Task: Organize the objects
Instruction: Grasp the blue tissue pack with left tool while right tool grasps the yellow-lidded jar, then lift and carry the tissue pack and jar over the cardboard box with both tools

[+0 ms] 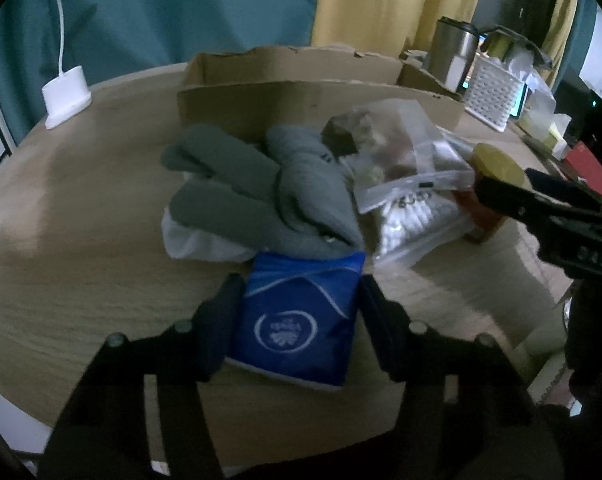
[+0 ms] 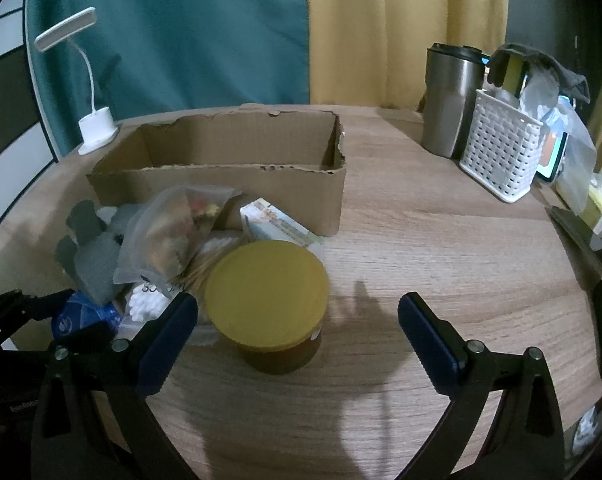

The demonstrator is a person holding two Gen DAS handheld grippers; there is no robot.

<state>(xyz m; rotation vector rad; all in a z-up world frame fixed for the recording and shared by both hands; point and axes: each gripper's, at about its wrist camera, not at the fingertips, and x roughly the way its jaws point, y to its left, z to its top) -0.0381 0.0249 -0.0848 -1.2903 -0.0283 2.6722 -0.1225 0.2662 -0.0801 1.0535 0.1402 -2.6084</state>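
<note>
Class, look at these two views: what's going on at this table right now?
A person with two handheld grippers is sorting a pile. The left gripper has its jaws closed on a blue packet. The right gripper is open at a yellow-lidded jar. The cardboard box behind looks empty.

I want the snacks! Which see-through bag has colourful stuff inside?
The clear bag lying on top of the pile, beside the grey gloves. The bag beneath it holds only white cotton swabs.
</note>
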